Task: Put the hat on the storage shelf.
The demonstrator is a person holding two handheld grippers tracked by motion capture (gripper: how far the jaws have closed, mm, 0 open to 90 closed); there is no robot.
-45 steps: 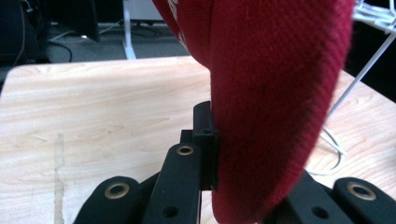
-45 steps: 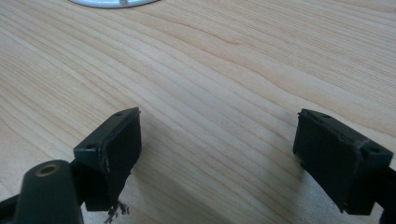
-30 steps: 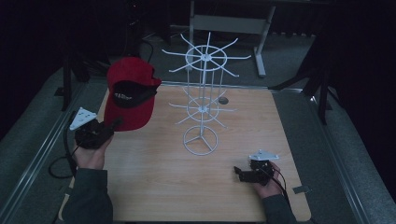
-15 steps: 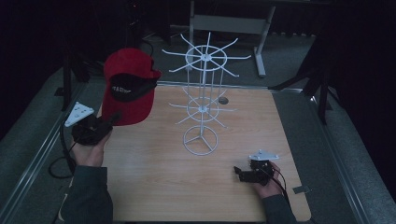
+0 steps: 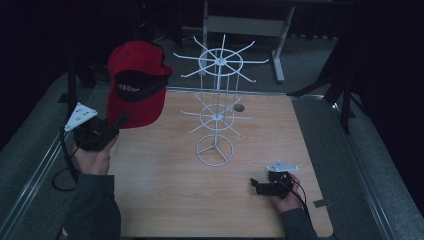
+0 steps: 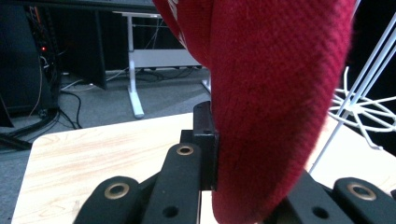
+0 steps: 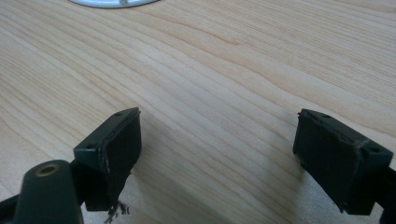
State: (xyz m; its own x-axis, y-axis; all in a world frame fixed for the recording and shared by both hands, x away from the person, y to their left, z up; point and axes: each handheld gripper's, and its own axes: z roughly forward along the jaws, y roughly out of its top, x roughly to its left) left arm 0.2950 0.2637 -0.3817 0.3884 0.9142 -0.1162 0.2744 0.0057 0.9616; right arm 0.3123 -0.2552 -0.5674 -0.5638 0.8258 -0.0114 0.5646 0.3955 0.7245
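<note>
A red cap (image 5: 135,82) with a black inner band hangs in the air at the left of the table, held up by my left gripper (image 5: 120,120), which is shut on its lower edge. In the left gripper view the red knitted fabric (image 6: 275,107) is pinched between the black jaws. A white wire display stand (image 5: 217,100) with spoke arms rises from the middle of the table, just right of the cap. My right gripper (image 5: 257,186) rests low near the front right of the wooden tabletop (image 7: 224,65), its jaws wide apart with bare wood between them.
The stand's ring base (image 5: 214,150) sits at the table's centre. A small dark round mark (image 5: 239,107) lies behind the stand. A metal table frame (image 5: 245,25) stands on the floor beyond. A small grey tab (image 5: 322,203) lies at the front right edge.
My left gripper has lifted the red cap higher, and slightly leftward. The right gripper has kept still.
</note>
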